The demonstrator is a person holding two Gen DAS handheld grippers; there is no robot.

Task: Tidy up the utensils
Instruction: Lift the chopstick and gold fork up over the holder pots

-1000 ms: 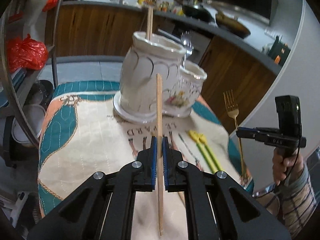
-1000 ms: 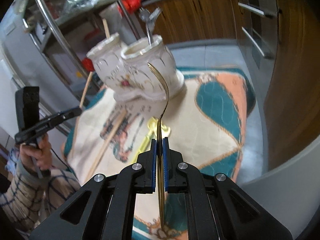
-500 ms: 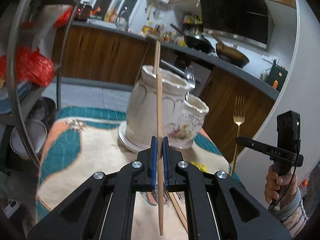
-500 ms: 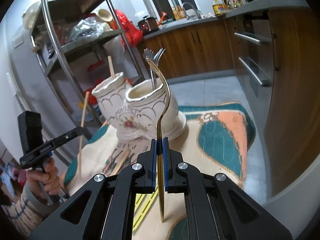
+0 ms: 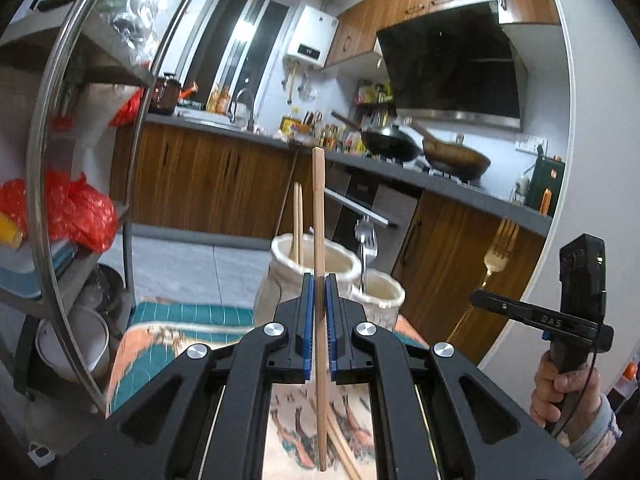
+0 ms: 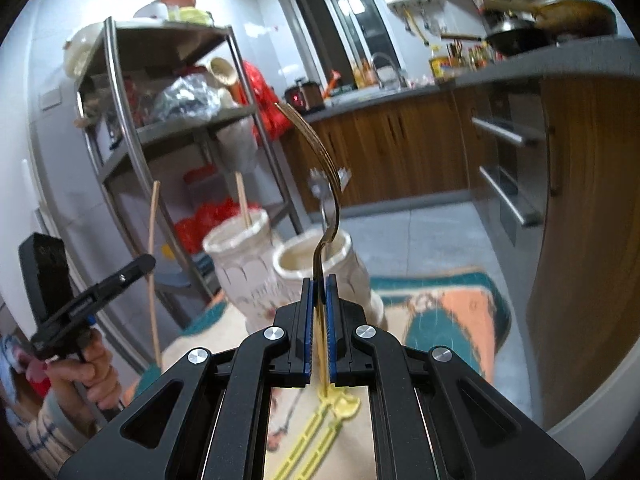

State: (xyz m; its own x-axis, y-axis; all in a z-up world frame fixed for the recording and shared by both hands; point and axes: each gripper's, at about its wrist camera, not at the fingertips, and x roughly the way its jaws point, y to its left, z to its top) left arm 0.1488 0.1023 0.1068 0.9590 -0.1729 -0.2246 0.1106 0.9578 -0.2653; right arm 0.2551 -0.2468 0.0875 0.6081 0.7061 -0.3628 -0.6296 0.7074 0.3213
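chopstick [image 5: 319,216] stood upright at frame centre, clamped by left gripper [image 5: 319,322] | gold fork [image 6: 320,184] rose from centre, tines curving upper left, pinched in right gripper [image 6: 319,322] | taller white holder [image 5: 304,276] with two chopsticks, shorter holder [image 5: 378,294] with silver fork [image 5: 366,244], centre behind fingers | patterned cloth [image 5: 152,332] lower left

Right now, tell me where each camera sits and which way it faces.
Left wrist: on the left gripper, facing the taller vase and kitchen counter; its fingers clamp a wooden chopstick, with the right hand showing at right.
Right wrist: on the right gripper, facing the shorter vase and steel shelf; it clamps a gold fork, with the left hand showing at left.
Shared: both vases, both held utensils, the patterned cloth.
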